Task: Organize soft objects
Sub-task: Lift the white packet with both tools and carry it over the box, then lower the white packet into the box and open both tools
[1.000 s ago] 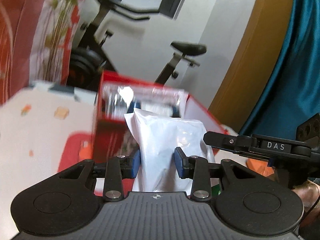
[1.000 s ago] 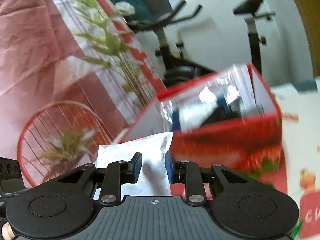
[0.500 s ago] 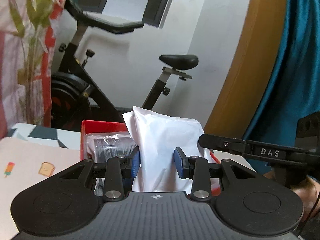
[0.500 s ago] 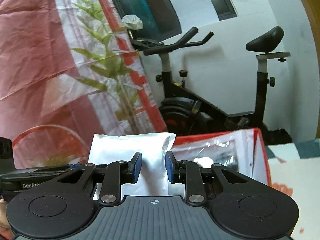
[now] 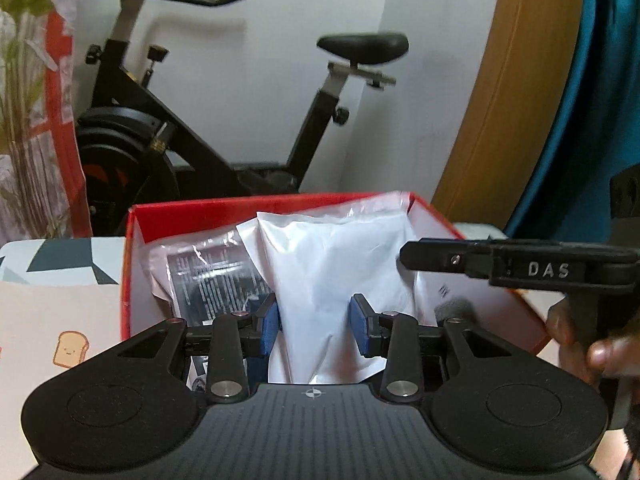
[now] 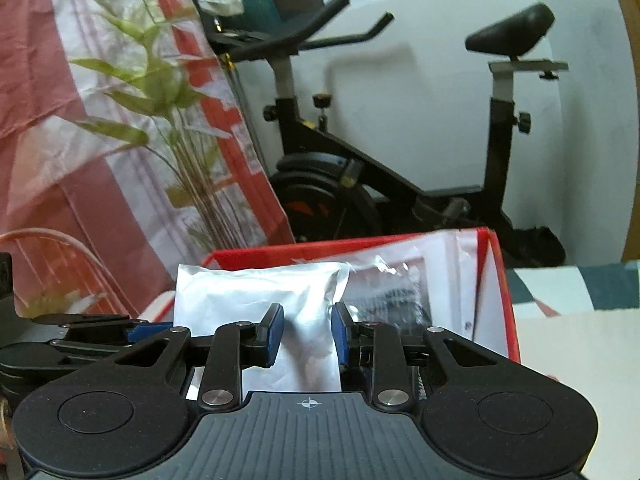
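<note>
Pouch (image 5: 328, 280) is clamped by the left gripper (image 5: 314, 326), its jaws opening, and the right gripper (image 6: 307, 334); it has been carried over the red box (image 5: 132, 240) ahead, so release appears due.

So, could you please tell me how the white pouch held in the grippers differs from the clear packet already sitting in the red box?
The white pouch is opaque and plain; the clear packet is see-through, with a dark printed item inside. The white pouch is pinched between the left gripper and the right gripper, while the clear packet sits untouched, leaning in the red box. The white pouch looks puffy, the clear packet flatter. Both are soft plastic bags.
</note>
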`<state>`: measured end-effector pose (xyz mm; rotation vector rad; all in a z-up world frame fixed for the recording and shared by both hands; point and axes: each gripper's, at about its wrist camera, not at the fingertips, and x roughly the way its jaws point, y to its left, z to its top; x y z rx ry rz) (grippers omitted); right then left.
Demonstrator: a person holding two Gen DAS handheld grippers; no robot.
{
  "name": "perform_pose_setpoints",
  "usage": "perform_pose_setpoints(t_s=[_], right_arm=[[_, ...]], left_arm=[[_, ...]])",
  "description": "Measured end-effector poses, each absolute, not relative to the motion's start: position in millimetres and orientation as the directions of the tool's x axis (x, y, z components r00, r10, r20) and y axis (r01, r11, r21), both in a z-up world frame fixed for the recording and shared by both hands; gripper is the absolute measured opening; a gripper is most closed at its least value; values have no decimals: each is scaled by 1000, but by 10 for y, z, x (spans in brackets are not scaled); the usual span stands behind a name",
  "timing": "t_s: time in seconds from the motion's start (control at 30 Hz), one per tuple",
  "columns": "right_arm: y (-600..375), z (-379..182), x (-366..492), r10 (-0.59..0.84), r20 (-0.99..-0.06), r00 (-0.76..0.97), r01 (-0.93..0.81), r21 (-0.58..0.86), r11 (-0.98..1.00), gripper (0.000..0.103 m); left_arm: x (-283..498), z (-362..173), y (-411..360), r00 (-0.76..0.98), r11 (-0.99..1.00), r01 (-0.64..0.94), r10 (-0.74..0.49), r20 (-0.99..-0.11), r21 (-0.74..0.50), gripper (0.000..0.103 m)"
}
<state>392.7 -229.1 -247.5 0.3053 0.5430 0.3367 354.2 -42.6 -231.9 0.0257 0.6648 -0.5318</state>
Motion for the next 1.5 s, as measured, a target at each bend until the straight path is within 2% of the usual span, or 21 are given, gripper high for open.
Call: perform_pose_setpoints(t_s=[0.1, 0.23, 0.3, 0.47, 0.53, 0.57, 0.6, 0.63, 0.67, 0.73, 0.87, 0.93, 1.03, 1.5], right_arm=[[-2327, -2568, 3960, 383, -464, 799, -208, 383, 900, 25], [-2347, -2645, 3964, 367, -487, 793, -182, 386, 904, 26], [-2340, -2661, 3943, 352, -498, 793, -171, 373, 912, 27], [-2328, -2614, 3834, 328, -501, 801, -160, 349, 923, 32], [-2314, -2564, 3772, 319, -499, 805, -164, 331, 929, 32], [-2302, -2536, 3731, 317, -497, 808, -168, 322, 932, 32], [-2296, -2505, 3699, 314, -497, 809, -171, 314, 934, 37], [-2285, -2476, 3663, 311, -498, 810, -173, 303, 937, 48], [-2270, -2450, 3621, 303, -499, 812, -172, 291, 941, 52], [-2253, -2398, 3545, 289, -497, 818, -166, 276, 947, 70], [-2233, -2308, 3398, 258, -495, 830, -155, 240, 958, 88], [-2234, -2263, 3312, 242, -487, 839, -145, 229, 963, 102], [-2264, -2198, 3186, 231, -461, 857, -130, 239, 962, 103], [-2254, -2189, 2680, 154, -459, 875, -80, 176, 981, 103]], left_arm=[[3597, -2362, -448, 649, 869, 479, -448, -614, -128, 44], [3576, -2343, -489, 695, 894, 449, -355, -625, -9, 64], [3535, -2298, -483, 716, 893, 448, -335, -613, 35, 64], [3375, -2153, -409, 741, 900, 435, -335, -582, 35, 76], [3304, -2095, -400, 753, 904, 426, -333, -568, 35, 88], [3263, -2069, -391, 758, 906, 422, -333, -561, 32, 90], [3221, -2043, -379, 761, 908, 419, -333, -557, 29, 92], [3178, -2014, -366, 762, 909, 415, -333, -555, 24, 94], [3155, -1994, -370, 762, 911, 412, -333, -556, 20, 95], [3112, -1975, -375, 760, 915, 403, -331, -559, 6, 101], [2979, -1928, -319, 764, 927, 376, -317, -562, -12, 103], [2911, -1906, -297, 767, 930, 366, -311, -562, -15, 103], [2802, -1878, -292, 782, 937, 348, -287, -554, 6, 103], [2266, -1813, -175, 813, 965, 261, -239, -530, -33, 103]])
